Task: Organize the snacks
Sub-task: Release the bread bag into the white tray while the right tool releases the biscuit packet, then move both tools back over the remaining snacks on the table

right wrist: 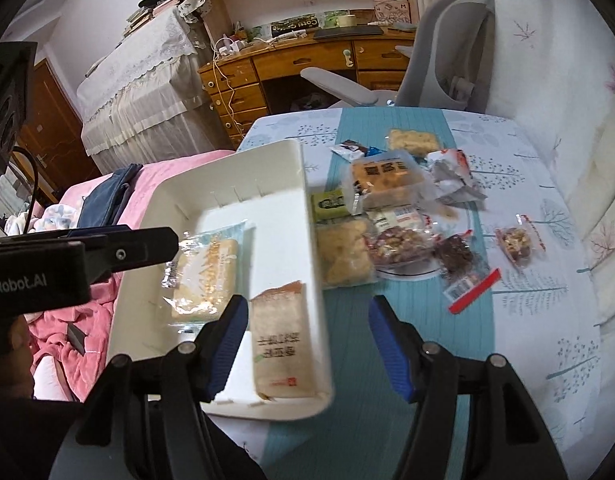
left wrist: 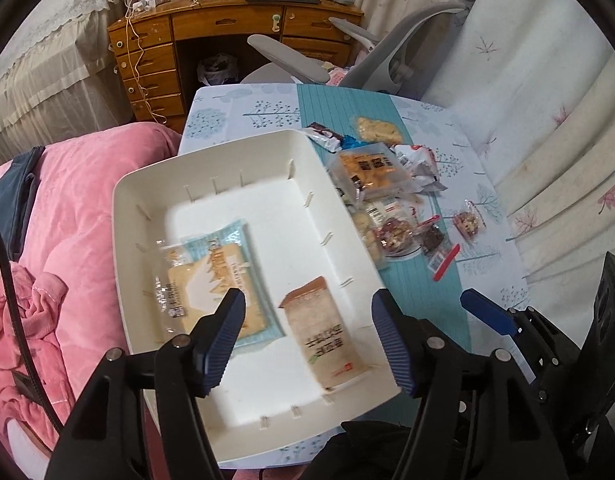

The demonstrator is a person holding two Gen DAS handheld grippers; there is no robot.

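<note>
Working from the left: a pink plush blanket [left wrist: 67,240] is lying at nine o'clock of the white rectangular plastic bin [left wrist: 155,184], which is sitting at the table's left edge. Inside it, a pale-blue clear-film packet of golden pastry [left wrist: 211,264] is lying at the bin's nine o'clock side, and a tan paper-look wrapped bar [left wrist: 323,328] is resting at its four o'clock corner, against the right wall. The left gripper [left wrist: 307,334] is hovering over these two, jaws apart, nothing between them.

Moving right, the right gripper [right wrist: 305,338] is hanging over the bin's right wall and the teal striped table runner [right wrist: 359,360], its jaws likewise apart and empty. At its twelve o'clock the loose snacks are waiting in a pile: a clear bag of pale puffed pieces [right wrist: 345,252] just beside the bin, an orange boxed biscuit pack [right wrist: 387,178] behind it, and a clear pouch of mixed nuts [right wrist: 401,248]. A smaller nut pouch [right wrist: 515,242] is lying apart at two o'clock.

These packets are probably handling light, crinkly and slippery; the puffed pieces and biscuits are likely crushing easily, so taking each by a sealed end or across its flat middle seems wisest.
</note>
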